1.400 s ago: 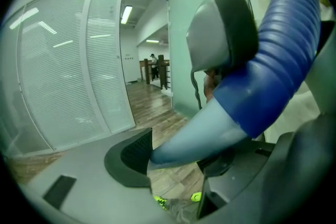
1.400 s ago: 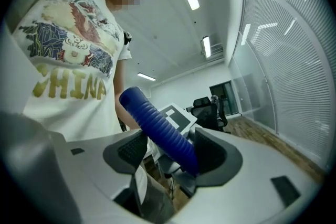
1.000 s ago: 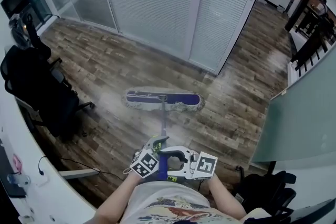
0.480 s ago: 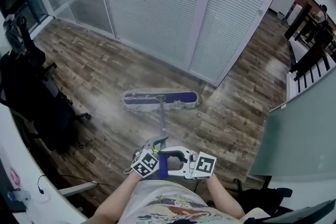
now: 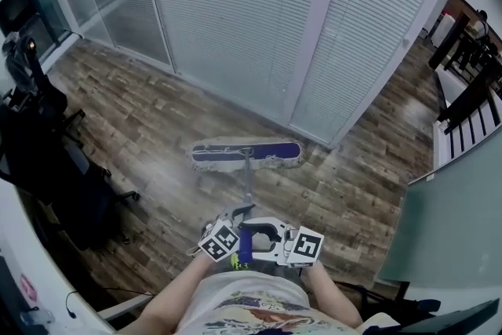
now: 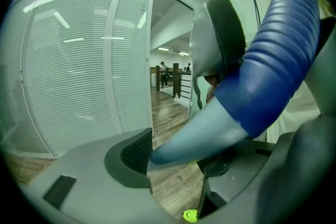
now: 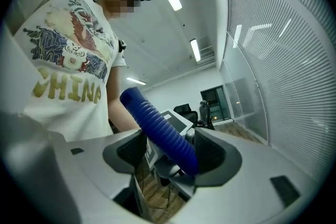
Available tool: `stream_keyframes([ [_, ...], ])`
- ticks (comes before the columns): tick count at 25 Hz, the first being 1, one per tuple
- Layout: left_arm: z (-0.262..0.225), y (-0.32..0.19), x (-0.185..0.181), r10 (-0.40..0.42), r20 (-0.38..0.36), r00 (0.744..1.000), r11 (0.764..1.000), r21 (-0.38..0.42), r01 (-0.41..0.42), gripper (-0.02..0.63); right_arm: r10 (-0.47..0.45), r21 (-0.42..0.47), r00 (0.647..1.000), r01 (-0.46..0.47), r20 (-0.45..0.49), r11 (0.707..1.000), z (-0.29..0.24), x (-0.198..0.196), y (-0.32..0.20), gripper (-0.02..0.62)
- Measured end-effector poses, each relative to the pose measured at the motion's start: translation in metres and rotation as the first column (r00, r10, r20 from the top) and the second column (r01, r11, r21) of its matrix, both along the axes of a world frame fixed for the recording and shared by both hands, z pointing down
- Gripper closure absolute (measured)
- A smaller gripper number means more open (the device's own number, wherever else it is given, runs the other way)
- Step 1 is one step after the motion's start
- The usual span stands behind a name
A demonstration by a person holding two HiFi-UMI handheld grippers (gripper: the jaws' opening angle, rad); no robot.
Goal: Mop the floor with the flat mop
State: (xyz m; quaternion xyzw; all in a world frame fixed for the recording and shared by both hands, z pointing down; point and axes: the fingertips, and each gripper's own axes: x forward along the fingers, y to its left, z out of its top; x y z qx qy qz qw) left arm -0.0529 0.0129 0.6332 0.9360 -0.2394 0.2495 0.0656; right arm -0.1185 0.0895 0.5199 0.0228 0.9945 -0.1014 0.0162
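Wood-look plank floor (image 5: 141,121) fills the head view, and on it lies the flat mop's head (image 5: 245,154), blue on top with a pale fringe. Compared with a second ago, the mop head sits closer to the foot of the glass partition (image 5: 235,12) with its closed white blinds, and its right end is now near the partition's corner post. Both grippers are at the same place on the handle as before.

The left gripper (image 5: 235,214) is clamped on the mop handle (image 5: 247,184); in the left gripper view its jaws (image 6: 181,157) press on the grey shaft just below the blue ribbed grip (image 6: 278,60). The right gripper (image 5: 252,238) grasps that blue grip (image 5: 245,245) just beside the left one, nearer the person's body; in the right gripper view the grip (image 7: 157,123) runs between the two pads (image 7: 170,155). The person's printed white shirt (image 5: 243,314) shows at the bottom edge.

A black office chair (image 5: 55,169) stands to the left, well apart from the mop, beside a curved white desk (image 5: 31,271). A pale green panel (image 5: 463,223) borders the floor on the right, with dark furniture (image 5: 471,90) beyond it.

The mop head's long axis runs left to right across the view. The handle rises from its middle and points straight back toward the person.
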Motion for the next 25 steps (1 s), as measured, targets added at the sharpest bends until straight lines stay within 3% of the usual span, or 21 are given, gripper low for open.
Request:
stream_keyframes([
  [14,-0.002,-0.161,0.004,-0.021,-0.008,1.000,1.000,-0.004,0.021,0.403,-0.034,0.000,0.999,0.034,0.011,0.999,-0.002,0.006,-0.160,0.332],
  [18,-0.004,-0.210,0.014,-0.017,0.028,0.999,0.999,-0.026,0.018,0.403,-0.043,-0.005,0.999,0.043,0.022,0.999,-0.009,0.019,-0.210,0.332],
  [25,-0.002,-0.246,0.028,-0.011,0.038,0.999,1.000,-0.022,0.012,0.403,-0.056,-0.006,0.998,0.056,-0.007,0.998,-0.004,0.033,-0.246,0.331],
])
